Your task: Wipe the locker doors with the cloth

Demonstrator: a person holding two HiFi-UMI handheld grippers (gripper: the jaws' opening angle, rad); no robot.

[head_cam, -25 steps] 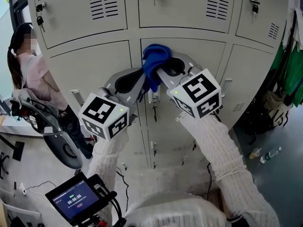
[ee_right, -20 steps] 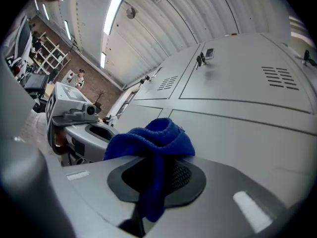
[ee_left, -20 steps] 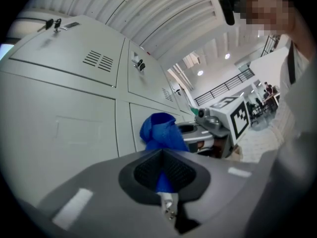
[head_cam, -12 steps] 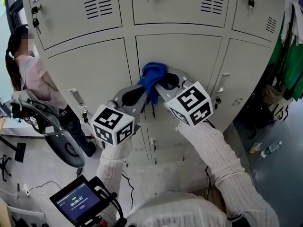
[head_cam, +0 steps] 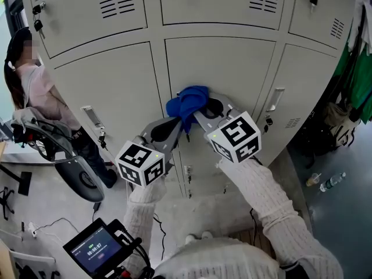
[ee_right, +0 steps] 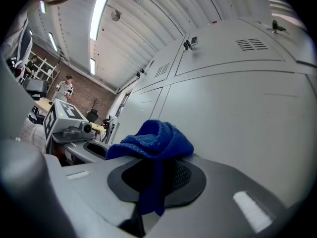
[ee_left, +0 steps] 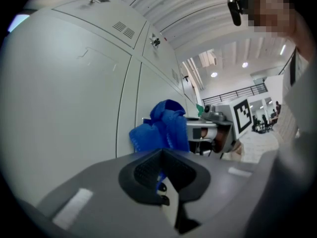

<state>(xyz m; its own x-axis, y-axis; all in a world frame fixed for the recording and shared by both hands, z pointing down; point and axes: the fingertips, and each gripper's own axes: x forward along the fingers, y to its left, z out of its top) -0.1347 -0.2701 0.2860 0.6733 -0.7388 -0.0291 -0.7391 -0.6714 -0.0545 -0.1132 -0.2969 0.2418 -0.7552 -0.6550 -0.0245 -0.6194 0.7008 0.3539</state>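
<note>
Right gripper clamped blue cloth against middle locker door; left gripper pinched its edge too. Mid-wipe, prob.; next stroke needs steady pressure across door.

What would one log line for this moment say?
left tool: shut on cloth | right tool: shut on cloth | cloth: bunched against locker door

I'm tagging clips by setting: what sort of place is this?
Likely a staff locker area in a workplace: grey vented lockers with keys in locks, green clothing hanging alongside.
</note>
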